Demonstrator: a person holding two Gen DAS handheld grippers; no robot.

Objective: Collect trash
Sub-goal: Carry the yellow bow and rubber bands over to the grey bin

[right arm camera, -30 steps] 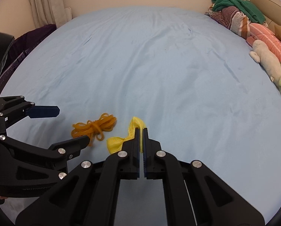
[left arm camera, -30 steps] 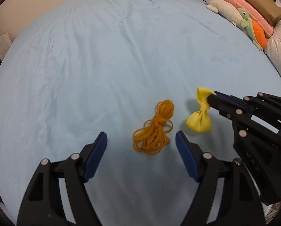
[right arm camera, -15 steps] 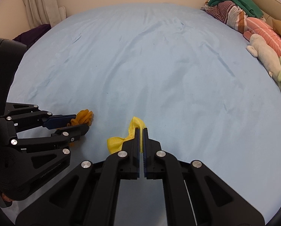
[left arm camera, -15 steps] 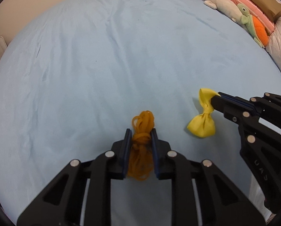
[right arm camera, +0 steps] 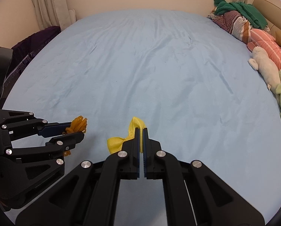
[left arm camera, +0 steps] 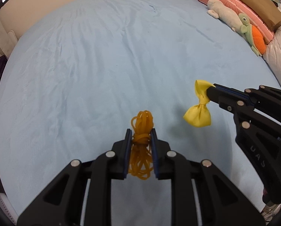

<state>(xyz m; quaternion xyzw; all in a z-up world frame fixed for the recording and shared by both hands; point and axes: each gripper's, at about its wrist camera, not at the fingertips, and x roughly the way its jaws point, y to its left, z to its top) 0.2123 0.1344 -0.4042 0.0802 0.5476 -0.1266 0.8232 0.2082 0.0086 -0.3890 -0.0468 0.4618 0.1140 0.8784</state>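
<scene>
Grippers both loaded: I had left gripper clamped on rubber bands, right gripper pinching yellow bow, lifted off bed sheet for carrying out.

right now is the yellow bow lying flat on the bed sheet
No, the yellow bow hangs in the air, pinched by one loop in the right gripper, with its shadow separate on the blue sheet below.

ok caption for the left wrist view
Left claw shut on orange rubber bands; right claw holds yellow bow.
</scene>
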